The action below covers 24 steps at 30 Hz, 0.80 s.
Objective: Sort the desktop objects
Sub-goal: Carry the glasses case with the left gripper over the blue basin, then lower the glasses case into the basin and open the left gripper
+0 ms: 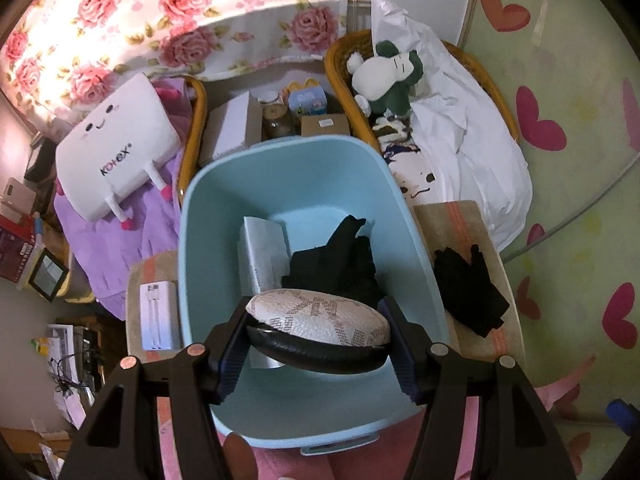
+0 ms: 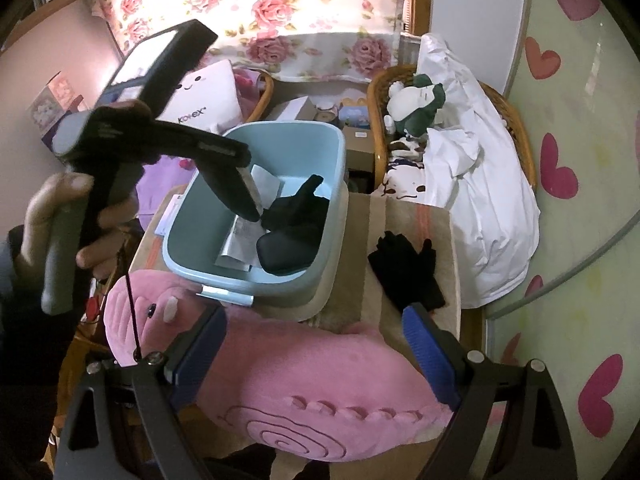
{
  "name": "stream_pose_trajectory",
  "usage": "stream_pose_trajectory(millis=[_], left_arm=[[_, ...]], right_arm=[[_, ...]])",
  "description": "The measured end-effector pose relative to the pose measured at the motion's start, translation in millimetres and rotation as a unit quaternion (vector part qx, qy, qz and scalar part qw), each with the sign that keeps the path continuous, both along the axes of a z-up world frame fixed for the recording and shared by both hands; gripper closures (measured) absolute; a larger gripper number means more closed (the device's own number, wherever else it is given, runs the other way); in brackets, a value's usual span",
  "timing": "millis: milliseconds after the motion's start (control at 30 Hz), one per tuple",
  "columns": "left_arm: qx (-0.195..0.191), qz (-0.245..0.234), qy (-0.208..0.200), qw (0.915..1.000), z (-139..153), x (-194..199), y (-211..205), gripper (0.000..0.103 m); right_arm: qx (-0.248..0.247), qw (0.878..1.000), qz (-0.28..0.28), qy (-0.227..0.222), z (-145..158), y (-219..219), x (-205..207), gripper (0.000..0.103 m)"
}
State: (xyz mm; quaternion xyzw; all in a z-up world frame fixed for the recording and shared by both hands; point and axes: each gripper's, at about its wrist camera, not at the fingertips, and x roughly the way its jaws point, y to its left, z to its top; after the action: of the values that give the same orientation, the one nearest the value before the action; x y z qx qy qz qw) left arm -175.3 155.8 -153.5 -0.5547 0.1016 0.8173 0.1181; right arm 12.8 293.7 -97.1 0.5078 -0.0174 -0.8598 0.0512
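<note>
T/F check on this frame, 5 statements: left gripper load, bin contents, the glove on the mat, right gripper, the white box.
1. The left gripper is shut on the oval case. True.
2. The oval case is held over the blue bin. True.
3. The blue bin holds nothing. False: a black glove in bin and a silver packet lie inside.
4. The right gripper grips the black glove on mat. False: its fingers are open, holding nothing; the glove lies beyond them on the striped mat.
5. The white box sits inside the bin. False: it lies outside, beside the bin's left wall.
</note>
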Motion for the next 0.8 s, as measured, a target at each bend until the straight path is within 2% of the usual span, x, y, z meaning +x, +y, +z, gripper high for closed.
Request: stream_pose_trajectory(millis=[300,500,800], left_arm=[[-0.013,0.004,-0.025,0.9996,-37,-19,15,0.038],[-0.025,0.023,-0.048,0.9982,-59,-31,11,0.037],[-0.032,0.042,-0.058,0.9969,-64,-38,1,0.037]], right_arm=[[0.0,1.0,-0.015,-0.009,-6,14,5,0.011],[-0.003,1.0,-0.023,-0.02,-14,23,9,0.011],[-0.014,0.999,-0.03,-0.031,-21,32,10,0.011]])
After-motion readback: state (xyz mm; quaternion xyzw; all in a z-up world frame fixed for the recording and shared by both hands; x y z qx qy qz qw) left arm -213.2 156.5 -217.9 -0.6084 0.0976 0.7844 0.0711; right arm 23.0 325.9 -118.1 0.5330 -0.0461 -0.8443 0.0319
